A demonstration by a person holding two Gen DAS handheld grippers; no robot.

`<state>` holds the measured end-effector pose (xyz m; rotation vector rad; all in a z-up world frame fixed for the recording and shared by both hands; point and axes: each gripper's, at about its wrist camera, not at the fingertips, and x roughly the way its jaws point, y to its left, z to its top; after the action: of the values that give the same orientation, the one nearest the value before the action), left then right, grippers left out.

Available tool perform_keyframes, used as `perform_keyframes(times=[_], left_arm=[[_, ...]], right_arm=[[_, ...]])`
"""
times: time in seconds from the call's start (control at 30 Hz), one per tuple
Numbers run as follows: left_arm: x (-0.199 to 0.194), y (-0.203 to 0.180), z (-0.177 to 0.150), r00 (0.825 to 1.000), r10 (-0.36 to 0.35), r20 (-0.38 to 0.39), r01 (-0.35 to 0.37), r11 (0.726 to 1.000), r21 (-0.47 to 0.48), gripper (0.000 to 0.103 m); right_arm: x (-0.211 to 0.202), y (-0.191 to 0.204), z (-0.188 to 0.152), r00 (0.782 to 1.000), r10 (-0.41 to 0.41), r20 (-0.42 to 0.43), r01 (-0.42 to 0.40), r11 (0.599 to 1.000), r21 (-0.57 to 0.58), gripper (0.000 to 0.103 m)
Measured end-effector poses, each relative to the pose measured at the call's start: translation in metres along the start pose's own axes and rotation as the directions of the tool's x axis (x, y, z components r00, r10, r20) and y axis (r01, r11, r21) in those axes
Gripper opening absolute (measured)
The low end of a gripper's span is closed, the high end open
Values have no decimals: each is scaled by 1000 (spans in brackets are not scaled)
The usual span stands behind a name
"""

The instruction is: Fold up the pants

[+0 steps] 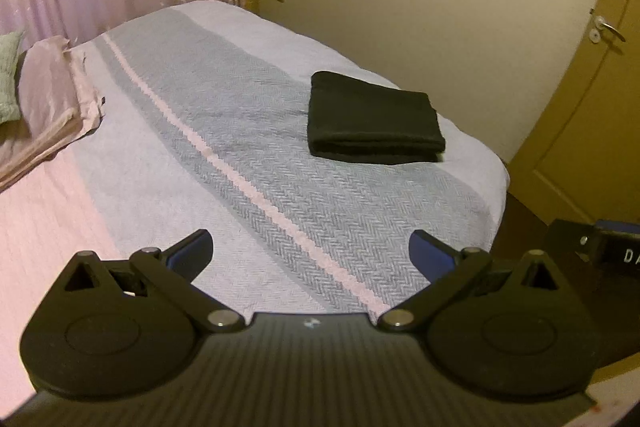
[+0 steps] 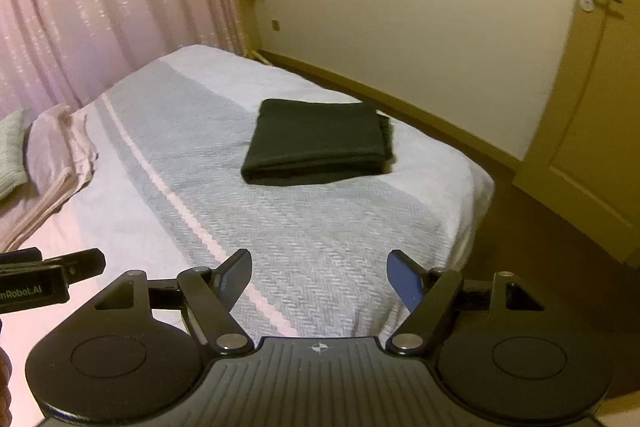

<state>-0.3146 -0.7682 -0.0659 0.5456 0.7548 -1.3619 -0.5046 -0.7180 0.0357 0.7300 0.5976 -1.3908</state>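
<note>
The black folded cloth pants [image 1: 374, 121] lie near the bed's [image 1: 400, 227] far right edge; both tongs, left [image 1: 310, 253] and right [image 2: 319, 277], gape empty. Any nudge may slide the pants off.

We see the black pants [image 1: 374, 119] folded into a compact, thick rectangle of several stacked layers, lying flat on the grey herringbone band of the bedspread [image 1: 260, 195] near the foot end of the bed, folded edge toward us, touching nothing else.
</note>
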Motion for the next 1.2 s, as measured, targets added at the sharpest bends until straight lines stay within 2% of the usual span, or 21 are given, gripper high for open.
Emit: perform_keyframes(times=[0.17,0.47,0.8,1.2], left_arm=[[-3,3,2,1000,-18,4,18,999,35,102],[-5,3,5,1000,-22,9,22,999,48,102],[3,-3,2,1000,12,-21,-11,998,57,102],[12,0,8,999,8,-35,-6,999,53,102]], right_arm=[[-7,7,-3,1000,-23,-12,24,999,37,72],[-12,18,0,999,-48,-7,48,998,30,73],[-6,20,2,999,-32,-11,33,999,29,74],[9,22,12,999,-29,-20,29,999,21,74]])
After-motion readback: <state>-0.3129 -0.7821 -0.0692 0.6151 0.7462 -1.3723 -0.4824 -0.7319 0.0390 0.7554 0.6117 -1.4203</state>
